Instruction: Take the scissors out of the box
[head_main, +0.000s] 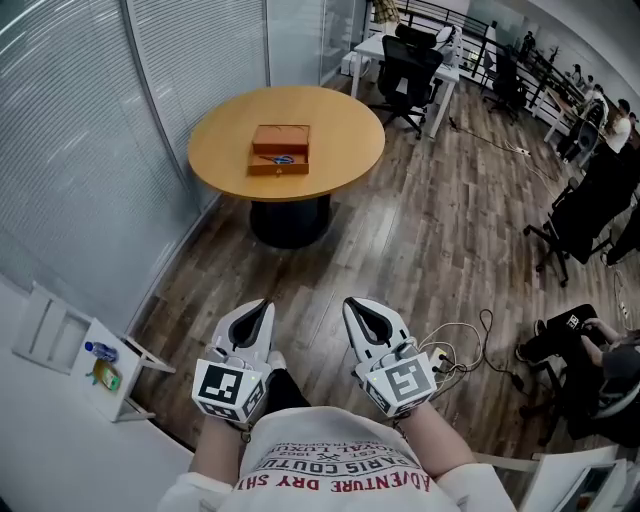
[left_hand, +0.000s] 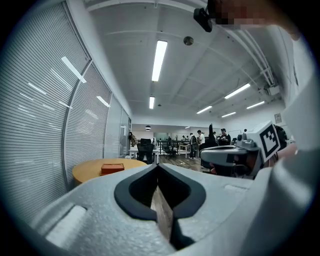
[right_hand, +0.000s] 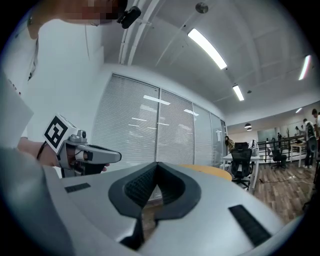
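Note:
An open orange-brown box (head_main: 279, 150) sits on the round wooden table (head_main: 340, 130) far ahead of me. Scissors (head_main: 283, 159) with blue handles lie inside its front half. Both grippers are held close to my body, well short of the table, pointing level. My left gripper (head_main: 257, 308) has its jaws together and holds nothing. Beside it, my right gripper (head_main: 357, 308) is also shut and empty. In the left gripper view the box (left_hand: 112, 168) is small beyond the shut jaws of the left gripper (left_hand: 157, 165). The right gripper (right_hand: 156, 165) view shows only the table's edge (right_hand: 210, 171).
Wood floor lies between me and the table. A glass wall with blinds (head_main: 90, 130) runs along the left. A white shelf (head_main: 95, 365) stands at lower left. Cables (head_main: 470, 345) lie on the floor at right, near a seated person (head_main: 590, 350). Office chairs (head_main: 408, 65) stand behind the table.

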